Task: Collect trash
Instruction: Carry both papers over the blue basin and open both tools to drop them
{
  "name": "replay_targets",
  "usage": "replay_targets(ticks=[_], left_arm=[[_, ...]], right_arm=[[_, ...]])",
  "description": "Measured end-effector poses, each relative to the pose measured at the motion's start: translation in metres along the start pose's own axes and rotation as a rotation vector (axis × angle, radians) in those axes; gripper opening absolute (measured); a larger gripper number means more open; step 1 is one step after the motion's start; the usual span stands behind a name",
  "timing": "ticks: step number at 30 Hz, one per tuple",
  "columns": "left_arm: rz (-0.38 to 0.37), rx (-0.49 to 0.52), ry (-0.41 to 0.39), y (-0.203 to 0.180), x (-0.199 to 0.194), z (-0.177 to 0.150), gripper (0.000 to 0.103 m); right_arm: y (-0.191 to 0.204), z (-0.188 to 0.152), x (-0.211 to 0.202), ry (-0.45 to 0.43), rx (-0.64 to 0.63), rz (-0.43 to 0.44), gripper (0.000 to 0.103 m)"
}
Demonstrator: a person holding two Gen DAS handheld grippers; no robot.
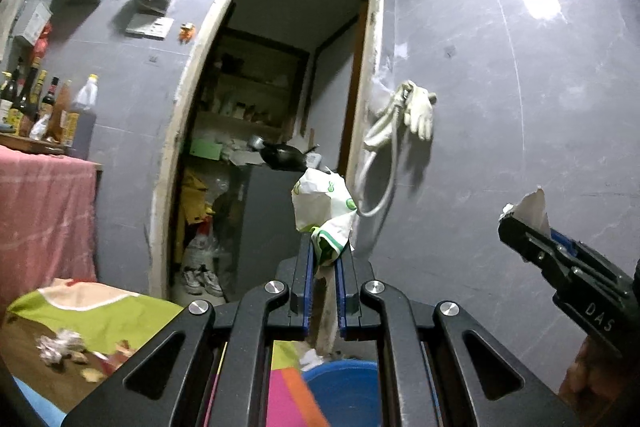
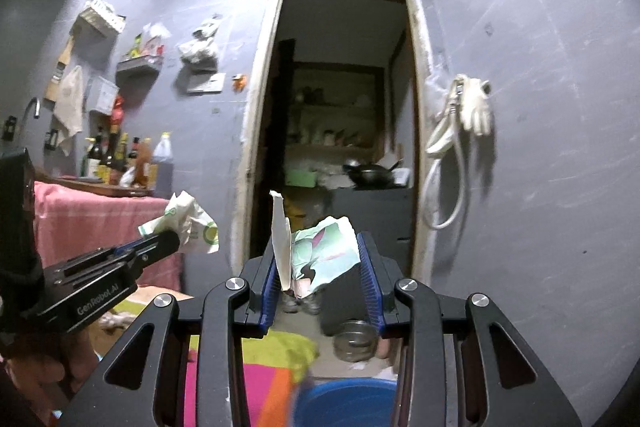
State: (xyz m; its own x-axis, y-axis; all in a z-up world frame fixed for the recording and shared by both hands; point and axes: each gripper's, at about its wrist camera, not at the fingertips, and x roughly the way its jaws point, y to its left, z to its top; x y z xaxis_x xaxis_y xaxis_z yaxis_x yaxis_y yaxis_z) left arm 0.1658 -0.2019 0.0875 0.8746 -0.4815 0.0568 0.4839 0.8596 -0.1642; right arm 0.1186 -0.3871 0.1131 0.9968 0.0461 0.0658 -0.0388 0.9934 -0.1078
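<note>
While both claws point level at the doorway wall, the blue tub (image 1: 344, 387) lies straight below them, so the coming move is downward. The left claw (image 1: 325, 259) is nearly closed, pinching a crumpled green-and-white wrapper (image 1: 322, 203) that sticks up past its tips. The right claw (image 2: 320, 267), partly open, grips a folded printed paper (image 2: 324, 251) standing upright. More scraps (image 1: 60, 345) remain on the surface at lower left.
</note>
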Motion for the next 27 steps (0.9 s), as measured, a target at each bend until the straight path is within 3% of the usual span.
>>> replay_targets(ticks=[6, 16, 27], left_arm=[[-0.016, -0.008, 0.088, -0.019, 0.036, -0.021, 0.007], [-0.02, -0.062, 0.411, -0.027, 0.114, -0.09, 0.007], [-0.014, -0.099, 0.64, -0.019, 0.165, -0.149, 0.01]], right_arm=[[-0.033, -0.02, 0.005, 0.041, 0.023, -0.048, 0.034], [-0.078, -0.101, 0.048, 0.243, 0.129, -0.081, 0.036], [-0.099, -0.159, 0.081, 0.43, 0.23, -0.064, 0.037]])
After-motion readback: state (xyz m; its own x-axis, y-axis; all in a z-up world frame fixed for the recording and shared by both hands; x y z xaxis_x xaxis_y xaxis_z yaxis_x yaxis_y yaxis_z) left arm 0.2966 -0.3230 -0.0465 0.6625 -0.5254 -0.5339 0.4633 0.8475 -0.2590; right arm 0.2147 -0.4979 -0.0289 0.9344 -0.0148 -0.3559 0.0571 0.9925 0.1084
